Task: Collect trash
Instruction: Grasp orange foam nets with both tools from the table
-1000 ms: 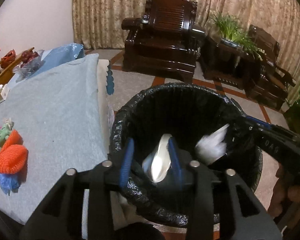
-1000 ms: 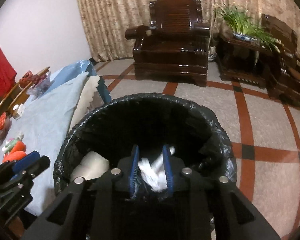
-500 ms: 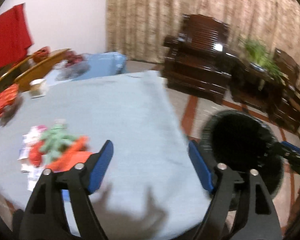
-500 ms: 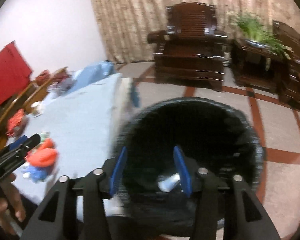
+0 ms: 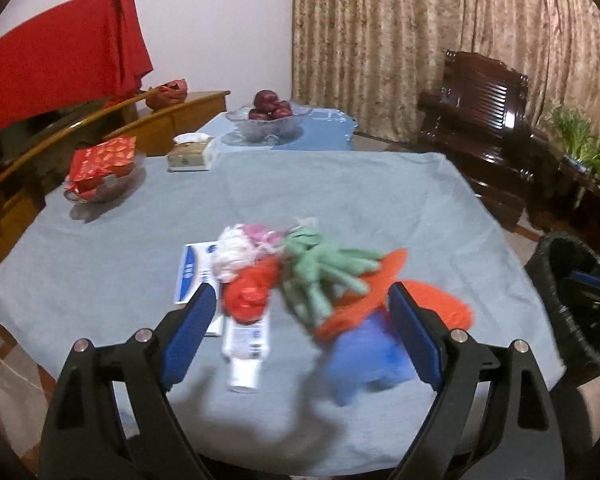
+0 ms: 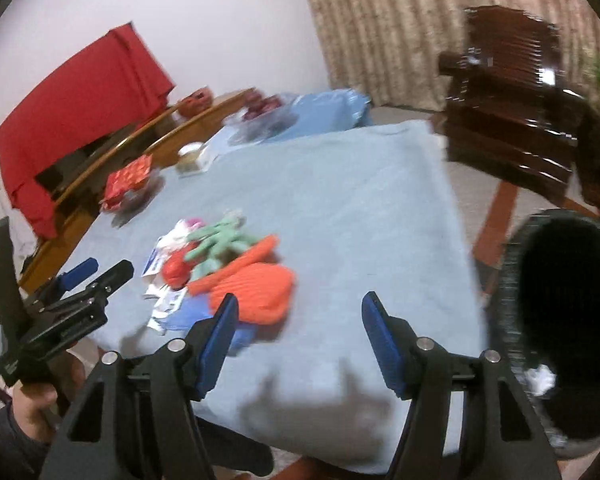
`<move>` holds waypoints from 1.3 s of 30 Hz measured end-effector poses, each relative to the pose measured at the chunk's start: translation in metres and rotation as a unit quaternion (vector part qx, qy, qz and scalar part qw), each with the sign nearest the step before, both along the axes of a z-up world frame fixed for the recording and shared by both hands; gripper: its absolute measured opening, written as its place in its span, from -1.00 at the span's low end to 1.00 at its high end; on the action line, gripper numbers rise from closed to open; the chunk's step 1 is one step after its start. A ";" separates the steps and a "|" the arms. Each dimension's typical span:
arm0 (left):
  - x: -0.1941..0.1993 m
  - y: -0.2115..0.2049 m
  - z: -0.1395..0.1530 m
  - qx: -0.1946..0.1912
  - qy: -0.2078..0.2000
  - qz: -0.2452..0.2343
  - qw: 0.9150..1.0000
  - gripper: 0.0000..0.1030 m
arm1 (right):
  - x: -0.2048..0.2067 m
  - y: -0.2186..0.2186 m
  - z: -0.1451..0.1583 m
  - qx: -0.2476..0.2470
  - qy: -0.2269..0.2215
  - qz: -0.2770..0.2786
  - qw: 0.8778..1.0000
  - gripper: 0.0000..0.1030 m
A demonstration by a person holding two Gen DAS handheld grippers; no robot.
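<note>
home, living rm | carved wood armchair (image 5: pixel 484 120) | curtains (image 5: pixel 400 40) | fruit bowl (image 5: pixel 269 120)

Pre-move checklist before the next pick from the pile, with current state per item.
1. Left gripper empty: ok. Jaws have just been opening, nothing between them.
2. Right gripper empty: ok. Jaws have just been opening, only grey tablecloth shows between them.
3. Trash left to collect: ok. Pile lies on the cloth, with a white tube and a blue wrapper nearest the left gripper.
4. Bin in place: ok. Black liner open, beside the table edge.
5. Target clearly seen: not ok, both views motion-blurred.
6. Which pieces overlap in the pile: cannot tell.
</note>
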State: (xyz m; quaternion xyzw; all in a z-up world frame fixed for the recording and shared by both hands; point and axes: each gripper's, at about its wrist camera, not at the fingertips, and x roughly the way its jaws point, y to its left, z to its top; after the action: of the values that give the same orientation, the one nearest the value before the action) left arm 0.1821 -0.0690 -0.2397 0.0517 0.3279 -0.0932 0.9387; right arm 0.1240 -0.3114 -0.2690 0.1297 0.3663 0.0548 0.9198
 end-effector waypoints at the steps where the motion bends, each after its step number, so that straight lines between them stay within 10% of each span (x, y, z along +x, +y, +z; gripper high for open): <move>1: -0.001 0.004 -0.003 -0.003 0.002 0.000 1.000 0.65 | 0.006 0.010 -0.006 0.002 0.002 0.006 1.000 0.22; 13: 0.007 0.029 -0.028 -0.030 0.011 0.016 0.999 0.64 | 0.057 0.057 -0.054 -0.010 0.050 0.040 0.998 0.20; 23: 0.009 0.016 -0.042 -0.020 0.021 0.006 1.000 0.51 | 0.053 0.057 -0.043 -0.045 0.032 0.087 0.995 -0.74; 34: 0.015 -0.029 -0.056 -0.002 0.027 -0.025 0.999 0.41 | 0.042 0.004 -0.024 -0.041 0.006 0.050 0.998 -0.77; 39: 0.028 -0.037 -0.069 -0.004 0.050 -0.026 0.998 0.08 | 0.040 -0.012 -0.025 -0.037 0.003 0.038 0.999 -0.77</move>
State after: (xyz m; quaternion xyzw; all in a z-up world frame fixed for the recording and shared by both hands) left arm 0.2106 -0.1057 -0.3091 0.0518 0.3730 -0.1211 0.9184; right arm 0.1645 -0.3236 -0.2939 0.0817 0.3758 0.0752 0.9200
